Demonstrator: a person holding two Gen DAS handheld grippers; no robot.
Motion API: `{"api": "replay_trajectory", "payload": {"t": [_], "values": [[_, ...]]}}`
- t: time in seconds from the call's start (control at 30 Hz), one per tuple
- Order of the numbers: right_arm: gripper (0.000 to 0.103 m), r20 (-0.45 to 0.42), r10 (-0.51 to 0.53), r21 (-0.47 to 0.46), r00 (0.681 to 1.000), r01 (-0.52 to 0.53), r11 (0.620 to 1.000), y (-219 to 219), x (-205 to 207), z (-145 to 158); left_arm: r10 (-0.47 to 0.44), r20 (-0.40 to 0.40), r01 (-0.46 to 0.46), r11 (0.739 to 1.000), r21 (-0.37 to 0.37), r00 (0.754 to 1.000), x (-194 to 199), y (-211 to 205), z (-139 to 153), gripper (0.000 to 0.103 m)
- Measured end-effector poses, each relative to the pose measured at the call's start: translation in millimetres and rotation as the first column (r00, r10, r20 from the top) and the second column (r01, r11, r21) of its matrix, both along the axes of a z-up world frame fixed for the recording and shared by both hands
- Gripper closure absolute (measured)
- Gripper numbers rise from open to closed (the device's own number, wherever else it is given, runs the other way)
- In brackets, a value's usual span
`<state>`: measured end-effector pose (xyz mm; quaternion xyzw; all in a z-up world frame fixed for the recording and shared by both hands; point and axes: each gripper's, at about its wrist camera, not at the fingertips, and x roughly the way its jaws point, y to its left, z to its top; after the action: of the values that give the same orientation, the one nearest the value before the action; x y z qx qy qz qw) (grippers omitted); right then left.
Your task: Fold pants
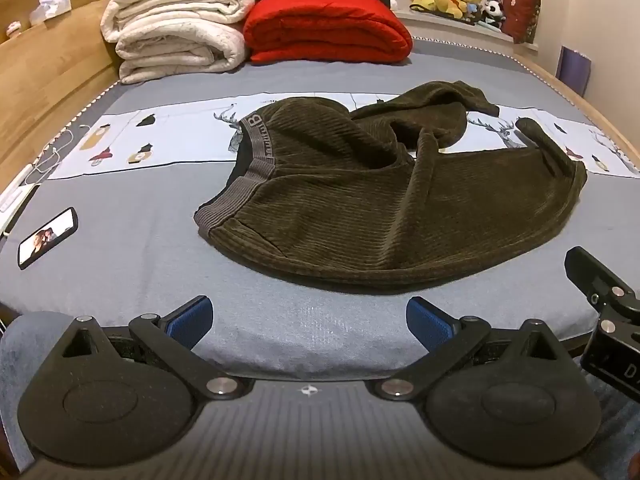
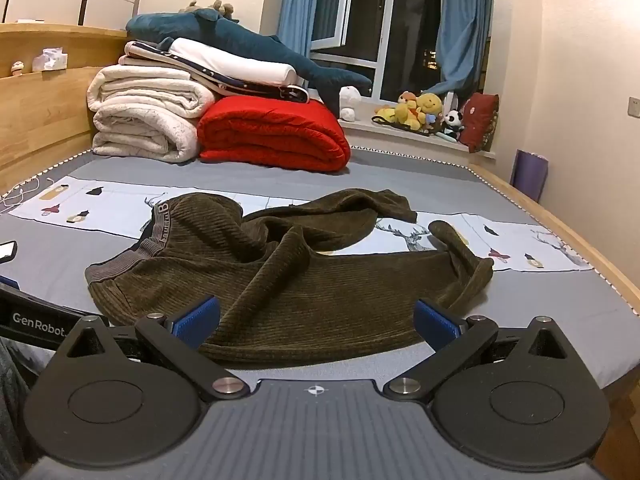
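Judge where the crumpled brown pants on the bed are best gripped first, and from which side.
Probably the grey ribbed waistband of the pants, at its near corner, approached from the bed's near edge. That corner lies flat and exposed, while the far leg is bunched and twisted. The left tool is open just short of the fabric, roughly facing that end.

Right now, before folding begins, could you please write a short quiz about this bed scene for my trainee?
1. True or false: the left gripper already holds the pants.
2. Which folded blanket lies nearer the window side: A) red blanket, B) white blanket?
3. What flat object lies on the bed, beyond the waistband end of the pants?

Key: 1 false, its jaws are open and empty. 2 A. 3 A phone.
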<state>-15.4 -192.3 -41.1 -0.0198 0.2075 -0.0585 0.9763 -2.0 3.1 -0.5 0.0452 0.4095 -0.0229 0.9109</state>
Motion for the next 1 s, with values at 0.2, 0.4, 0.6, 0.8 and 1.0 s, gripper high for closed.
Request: {"api": "replay_trajectory", "payload": {"t": [0.2, 0.4, 0.6, 0.8, 1.0], "values": [[0.001, -0.001, 0.002, 0.000, 1.000, -0.002, 1.000, -0.3, -1.4, 0.1, 0.001, -0.003, -0.001, 1.000, -0.002, 1.000, -1.1, -1.7, -0.6, 0.000], [0.001, -0.002, 0.006, -0.001, 1.000, -0.006, 1.000, -0.9, -4.4, 3.3, 0.002, -0.005, -0.002, 1.000, -0.010, 1.000, -1.1, -0.2, -2.3, 0.000], [0.001, -0.006, 0.004, 0.002, 1.000, -0.004, 1.000, -0.2, -2.1, 1.1, 0.008, -0.006, -0.008, 1.000, -0.013, 1.000, -1.5, 0.3, -1.4, 0.000], [0.001, -0.010, 0.004, 0.003, 1.000, -0.004, 1.000, -0.6, -1.8, -0.6, 0.008, -0.014, -0.008, 1.000, -0.020, 1.000, -0.8, 1.6, -1.9, 0.000], [0.001, -0.010, 0.000, 0.006, 1.000, 0.000, 1.000, -0.5, -1.1, -2.3, 0.006, -0.012, -0.006, 1.000, -0.018, 1.000, -1.3, 0.6, -1.8, 0.000]]}}
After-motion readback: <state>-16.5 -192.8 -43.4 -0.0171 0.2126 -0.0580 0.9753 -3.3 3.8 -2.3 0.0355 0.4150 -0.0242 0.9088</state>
